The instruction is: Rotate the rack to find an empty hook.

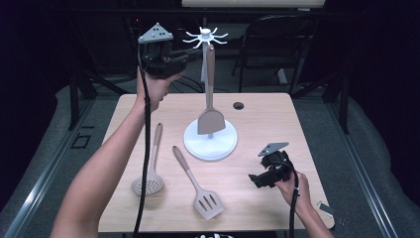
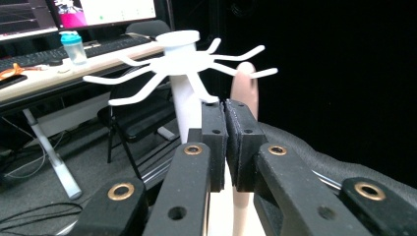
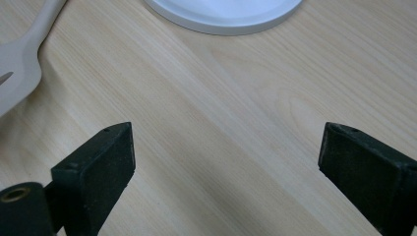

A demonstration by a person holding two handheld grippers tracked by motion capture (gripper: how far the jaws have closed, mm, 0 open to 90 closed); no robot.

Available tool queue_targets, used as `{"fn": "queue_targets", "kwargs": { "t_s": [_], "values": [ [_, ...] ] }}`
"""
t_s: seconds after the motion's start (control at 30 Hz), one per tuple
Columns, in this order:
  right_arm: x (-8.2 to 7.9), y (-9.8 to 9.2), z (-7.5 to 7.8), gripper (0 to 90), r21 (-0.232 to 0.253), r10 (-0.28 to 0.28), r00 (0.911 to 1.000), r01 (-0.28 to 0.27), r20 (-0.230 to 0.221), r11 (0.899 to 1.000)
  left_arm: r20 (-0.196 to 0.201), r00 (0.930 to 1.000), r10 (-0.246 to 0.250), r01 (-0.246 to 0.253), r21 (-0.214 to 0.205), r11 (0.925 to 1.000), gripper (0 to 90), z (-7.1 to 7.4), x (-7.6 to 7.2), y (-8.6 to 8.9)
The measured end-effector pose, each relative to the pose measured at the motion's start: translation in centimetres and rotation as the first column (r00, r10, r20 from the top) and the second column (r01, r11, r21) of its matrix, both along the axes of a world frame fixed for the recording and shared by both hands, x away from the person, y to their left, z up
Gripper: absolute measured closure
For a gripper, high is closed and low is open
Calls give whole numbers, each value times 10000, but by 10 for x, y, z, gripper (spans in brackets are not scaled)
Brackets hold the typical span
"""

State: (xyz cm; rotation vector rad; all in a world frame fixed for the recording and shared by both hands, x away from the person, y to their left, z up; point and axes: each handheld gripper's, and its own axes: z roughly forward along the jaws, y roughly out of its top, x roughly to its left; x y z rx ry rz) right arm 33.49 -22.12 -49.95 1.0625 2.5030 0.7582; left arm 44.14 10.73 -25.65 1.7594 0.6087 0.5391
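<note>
Tabletop (image 1: 257, 198): light wood, bare along the right edge. White utensil stand (image 1: 210, 141): round base a little behind centre, post up to a spoked hook crown (image 1: 205, 37). Solid spatula (image 1: 210, 106) hangs from one hook, handle up, blade down just above the base and across the post.

Lying flat in the front-left part of the tabletop: slotted turner (image 1: 198, 186), blade toward the front edge, handle angled back-left; skimmer (image 1: 151, 166) just left of it, perforated head toward the front, handle pointing back. The two are near each other, not touching.

Left gripper (image 1: 190, 53): held high above the back-left corner, level with the hook crown and just left of it. Jaws closed pad to pad, nothing between them; the left gripper view has the hung spatula's handle tip just behind them.

Right gripper (image 1: 255, 179): low near the front-right corner, pointing left. Jaws spread wide, bare wood between them, holding nothing.
</note>
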Motion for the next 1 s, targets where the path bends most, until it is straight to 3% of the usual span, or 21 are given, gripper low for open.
{"fn": "queue_targets", "kwargs": {
  "t_s": [0.07, 0.27, 0.37, 1.0],
  "values": [
    [0, 0, 0, 64, 9, -17, 10000, 17, -6, 10000, 41, 9999, 112, -113, 111, 9999, 872, -1, 0, -3],
    [0, -1, 0, 65, 5, -15, 10000, 15, -1, 10000, -36, 9999, -159, 158, -312, 9994, 883, -2, 0, -2],
    [0, -1, 0, 65, 8, -15, 10000, 15, -17, 10000, 79, 9999, -153, 155, -259, 9995, 884, 0, -2, -3],
    [0, 1, 0, 66, -78, 1, 10000, -1, -13, 10000, 65, 9965, 838, -836, -205, 9963, 900, 2, 9, 7]
  ]
}}
